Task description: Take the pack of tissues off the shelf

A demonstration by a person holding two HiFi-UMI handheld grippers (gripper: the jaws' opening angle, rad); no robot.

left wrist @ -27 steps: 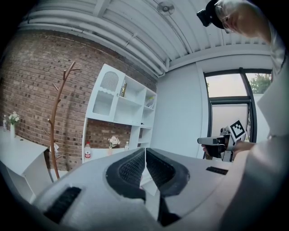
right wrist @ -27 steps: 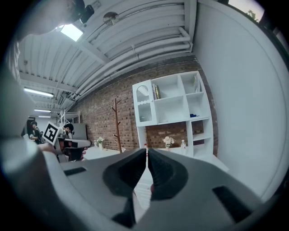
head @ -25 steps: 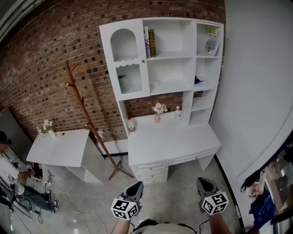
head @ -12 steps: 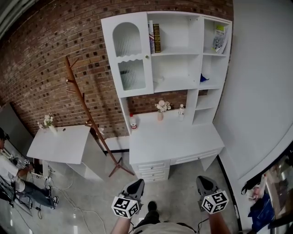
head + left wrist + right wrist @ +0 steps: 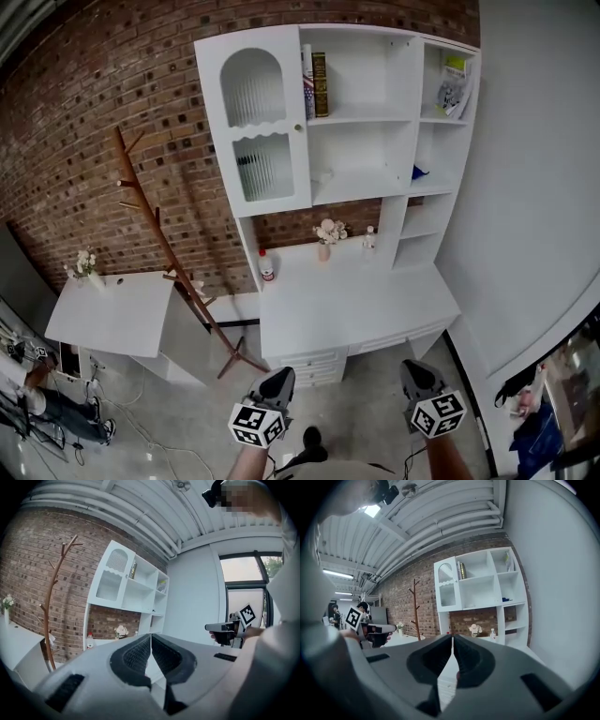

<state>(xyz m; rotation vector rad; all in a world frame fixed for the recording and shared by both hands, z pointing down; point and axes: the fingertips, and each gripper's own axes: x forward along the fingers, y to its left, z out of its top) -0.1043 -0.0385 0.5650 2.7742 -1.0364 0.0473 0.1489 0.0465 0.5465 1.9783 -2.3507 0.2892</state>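
The white shelf unit [image 5: 361,117] stands on a white desk [image 5: 356,305] against the brick wall. A small blue item [image 5: 419,172] lies on a shelf in the narrow right column, also seen in the right gripper view as a blue item [image 5: 506,599]; I cannot tell if it is the pack of tissues. My left gripper [image 5: 273,382] and right gripper [image 5: 418,373] are held level at the bottom of the head view, well short of the desk. Both are shut with nothing in them, the left gripper's [image 5: 151,637] jaws meeting and the right gripper's [image 5: 453,637] too.
A wooden coat stand [image 5: 165,251] leans left of the desk, beside a small white table [image 5: 111,314]. A vase of flowers [image 5: 324,234] and two bottles [image 5: 266,267] stand on the desk. Books [image 5: 314,82] fill the top shelf. A person [image 5: 36,398] sits far left. A white wall [image 5: 534,187] closes the right.
The desk and shelf unit have grown nearer and larger in the head view as both grippers came forward together. A foot now shows between them. Both jaws stay shut.
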